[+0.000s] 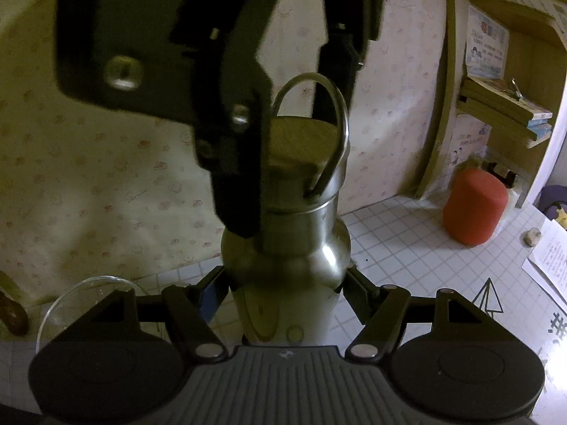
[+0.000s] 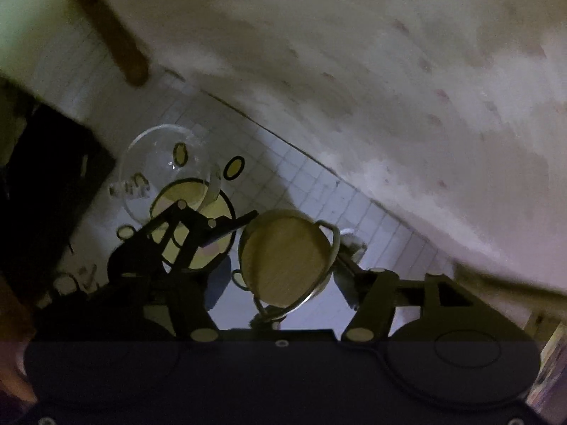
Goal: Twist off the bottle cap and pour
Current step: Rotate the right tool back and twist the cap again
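Observation:
A stainless steel bottle point(image 1: 294, 265) stands upright on the white grid tablecloth point(image 1: 407, 244). My left gripper point(image 1: 283, 292) is shut on the bottle's body just below the shoulder, one finger on each side. The bottle cap point(image 1: 301, 145) has a wooden top and a wire loop handle point(image 1: 319, 81). My right gripper point(image 1: 283, 166) comes down from above and is shut on the cap; its near finger point(image 1: 241, 191) presses the cap's left side and the far finger is partly hidden behind the handle. From above, the bottle cap point(image 2: 283, 258) sits between the right gripper point(image 2: 294, 244) fingers. The right wrist view is blurred.
A clear glass bowl point(image 1: 88, 294) stands left of the bottle, and the glass bowl point(image 2: 159, 166) also shows over yellow circle prints. A red rounded container point(image 1: 475, 209) stands at the right, by a wooden shelf with books point(image 1: 506, 106). Papers point(image 1: 549, 258) lie far right. A papered wall stands close behind.

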Motion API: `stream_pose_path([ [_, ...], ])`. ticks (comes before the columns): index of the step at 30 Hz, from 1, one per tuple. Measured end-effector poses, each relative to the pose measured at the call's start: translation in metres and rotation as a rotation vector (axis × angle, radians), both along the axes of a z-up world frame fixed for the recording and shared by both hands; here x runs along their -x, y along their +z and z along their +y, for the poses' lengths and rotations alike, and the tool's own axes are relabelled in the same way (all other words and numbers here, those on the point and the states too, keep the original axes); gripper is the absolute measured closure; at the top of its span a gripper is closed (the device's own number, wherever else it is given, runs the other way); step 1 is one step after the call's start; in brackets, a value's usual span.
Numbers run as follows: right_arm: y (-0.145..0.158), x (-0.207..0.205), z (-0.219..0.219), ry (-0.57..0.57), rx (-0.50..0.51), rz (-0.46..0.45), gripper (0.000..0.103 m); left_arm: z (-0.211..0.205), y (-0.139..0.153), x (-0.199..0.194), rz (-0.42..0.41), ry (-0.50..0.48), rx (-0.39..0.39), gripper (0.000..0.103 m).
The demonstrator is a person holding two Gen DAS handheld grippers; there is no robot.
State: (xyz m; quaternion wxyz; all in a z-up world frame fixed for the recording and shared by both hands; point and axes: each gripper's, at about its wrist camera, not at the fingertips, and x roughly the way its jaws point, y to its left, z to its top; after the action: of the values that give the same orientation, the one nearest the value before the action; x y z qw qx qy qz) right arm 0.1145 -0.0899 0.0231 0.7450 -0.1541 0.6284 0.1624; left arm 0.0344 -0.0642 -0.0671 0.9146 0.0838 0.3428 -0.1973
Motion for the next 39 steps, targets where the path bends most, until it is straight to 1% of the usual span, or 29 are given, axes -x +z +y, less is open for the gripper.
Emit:
stream_pose_path([
  [4,0.001,-0.004,-0.007,-0.111,-0.039,0.019,0.036,-0.001,0.000,0.001,0.001,0.001,0.000,0.034],
  [6,0.004,-0.006,-0.012,-0.175,-0.068,0.022,0.036,-0.001,0.000,0.001,0.001,0.001,0.000,0.034],
  [8,0.007,-0.007,-0.018,-0.268,-0.106,0.025,0.036,-0.001,0.000,0.001,0.001,0.001,0.000,0.034],
  [12,0.009,-0.008,-0.026,-0.380,-0.152,0.035,0.037,-0.001,0.000,0.003,0.000,0.005,0.000,0.034],
  [14,0.010,-0.008,-0.030,-0.450,-0.176,0.035,0.039,-0.001,-0.001,0.003,0.001,0.005,0.000,0.034],
  [18,0.011,-0.007,-0.035,-0.531,-0.188,0.035,0.044,-0.002,-0.001,0.003,0.001,0.005,-0.001,0.034],
  [20,0.011,-0.006,-0.034,-0.528,-0.183,0.030,0.048,-0.002,-0.001,0.003,0.002,0.005,-0.001,0.034],
  [25,0.012,-0.005,-0.034,-0.522,-0.170,0.019,0.049,-0.003,-0.002,0.002,0.003,0.006,0.000,0.034],
  [27,0.012,-0.005,-0.033,-0.501,-0.164,0.015,0.049,-0.003,-0.002,0.003,0.003,0.005,0.000,0.034],
  [32,0.013,-0.006,-0.028,-0.363,-0.130,0.005,0.049,-0.004,-0.002,0.003,0.003,0.004,0.001,0.034],
  [39,0.013,-0.009,-0.021,-0.219,-0.103,0.022,0.049,-0.003,-0.003,0.002,0.004,0.006,0.002,0.034],
])
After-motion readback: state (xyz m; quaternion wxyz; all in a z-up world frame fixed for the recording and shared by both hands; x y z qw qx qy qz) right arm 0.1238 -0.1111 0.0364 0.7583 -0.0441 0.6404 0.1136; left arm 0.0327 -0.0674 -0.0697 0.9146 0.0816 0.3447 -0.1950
